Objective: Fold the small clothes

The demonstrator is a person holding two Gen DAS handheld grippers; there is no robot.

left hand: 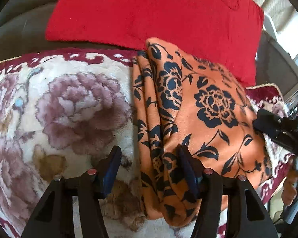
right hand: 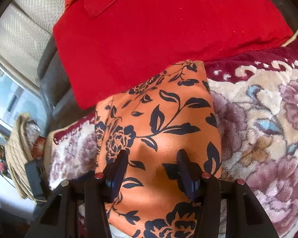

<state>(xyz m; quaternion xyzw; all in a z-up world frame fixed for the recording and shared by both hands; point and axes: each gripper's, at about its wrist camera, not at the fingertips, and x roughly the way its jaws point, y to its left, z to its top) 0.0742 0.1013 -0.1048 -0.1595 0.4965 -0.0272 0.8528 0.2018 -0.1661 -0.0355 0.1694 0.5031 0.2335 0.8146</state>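
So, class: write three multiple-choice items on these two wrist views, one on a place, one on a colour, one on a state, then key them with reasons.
1. Where does the orange garment lie?
A. on the floral blanket
B. on a bare wooden table
C. in a basket

2. What colour is the cushion behind the garment?
A. blue
B. red
C. green

3. How are the left gripper's fingers?
A. clamped shut on the cushion
B. apart
C. out of view

Key: 1 A, blanket shows on both sides of the garment. 2 B, plain red fabric fills the top of both views. 3 B, a wide gap shows between them.
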